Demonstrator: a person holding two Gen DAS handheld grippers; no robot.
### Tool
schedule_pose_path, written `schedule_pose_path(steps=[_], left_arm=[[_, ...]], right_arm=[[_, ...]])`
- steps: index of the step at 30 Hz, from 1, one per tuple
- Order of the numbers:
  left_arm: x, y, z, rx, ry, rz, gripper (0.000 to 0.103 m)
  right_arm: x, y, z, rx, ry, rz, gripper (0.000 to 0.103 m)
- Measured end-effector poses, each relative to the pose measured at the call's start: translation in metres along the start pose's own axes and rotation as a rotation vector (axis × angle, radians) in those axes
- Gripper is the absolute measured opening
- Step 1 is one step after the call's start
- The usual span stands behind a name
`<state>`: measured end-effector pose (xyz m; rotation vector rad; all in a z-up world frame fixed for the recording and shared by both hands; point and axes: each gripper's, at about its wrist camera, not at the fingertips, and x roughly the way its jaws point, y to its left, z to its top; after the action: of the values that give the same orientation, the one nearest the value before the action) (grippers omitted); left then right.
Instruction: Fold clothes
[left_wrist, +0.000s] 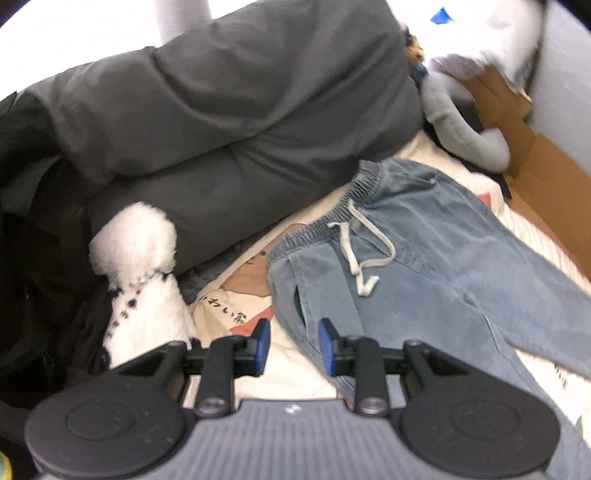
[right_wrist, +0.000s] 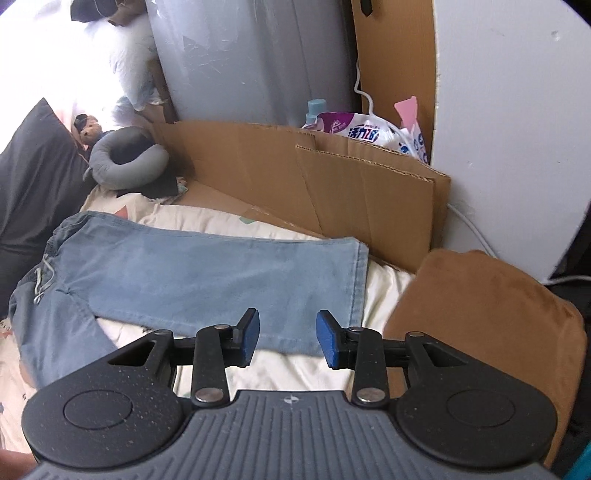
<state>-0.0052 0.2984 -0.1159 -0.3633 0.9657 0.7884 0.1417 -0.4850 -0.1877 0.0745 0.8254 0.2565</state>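
Note:
Light blue denim trousers (left_wrist: 436, 258) with an elastic waist and a white drawstring (left_wrist: 364, 254) lie spread flat on a cream printed bedsheet (left_wrist: 295, 373). My left gripper (left_wrist: 294, 347) hovers above the sheet by the waist's near pocket side, open, nothing between its blue pads. In the right wrist view the trousers (right_wrist: 207, 273) stretch from the waist at left to a leg hem (right_wrist: 360, 280) at right. My right gripper (right_wrist: 287, 338) hangs over that leg's near edge close to the hem, open and holding nothing.
A dark grey duvet (left_wrist: 229, 110) is piled behind the waist, with a white fluffy garment (left_wrist: 140, 280) to its left. A grey neck pillow (right_wrist: 125, 158), flattened cardboard (right_wrist: 332, 195) against the wall and a brown cushion (right_wrist: 491, 317) border the bed's far and right sides.

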Motion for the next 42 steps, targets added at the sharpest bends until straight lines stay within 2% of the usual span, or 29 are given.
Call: schedule_pose_path(steps=[3, 7, 11, 18, 23, 26, 32, 37, 42], left_arm=[[0.012, 0.018, -0.001, -0.072, -0.018, -0.014, 0.03], [0.035, 0.036, -0.007, -0.117, -0.03, -0.023, 0.03], [0.066, 0.054, -0.011, -0.181, -0.017, -0.031, 0.03], [0.126, 0.079, -0.008, -0.303, 0.002, -0.046, 0.03], [0.165, 0.09, -0.002, -0.379, -0.005, -0.098, 0.03], [0.183, 0.09, 0.004, -0.389, -0.008, -0.114, 0.03], [0.222, 0.091, 0.01, -0.425, 0.022, -0.145, 0.03], [0.251, 0.094, 0.008, -0.502, 0.036, -0.2, 0.03], [0.272, 0.091, 0.004, -0.543, 0.037, -0.217, 0.031]], right_arm=[[-0.017, 0.002, -0.02, 0.01, 0.019, -0.011, 0.042], [-0.028, 0.009, -0.051, 0.024, 0.061, -0.036, 0.042], [-0.035, 0.014, -0.076, 0.09, 0.089, -0.063, 0.042], [-0.04, 0.027, -0.119, 0.167, 0.154, -0.149, 0.042], [-0.042, 0.032, -0.149, 0.212, 0.19, -0.242, 0.042], [-0.042, 0.031, -0.165, 0.278, 0.211, -0.263, 0.042], [-0.032, 0.038, -0.186, 0.319, 0.272, -0.292, 0.042], [-0.024, 0.042, -0.192, 0.326, 0.318, -0.321, 0.042], [-0.016, 0.048, -0.194, 0.311, 0.362, -0.335, 0.042]])
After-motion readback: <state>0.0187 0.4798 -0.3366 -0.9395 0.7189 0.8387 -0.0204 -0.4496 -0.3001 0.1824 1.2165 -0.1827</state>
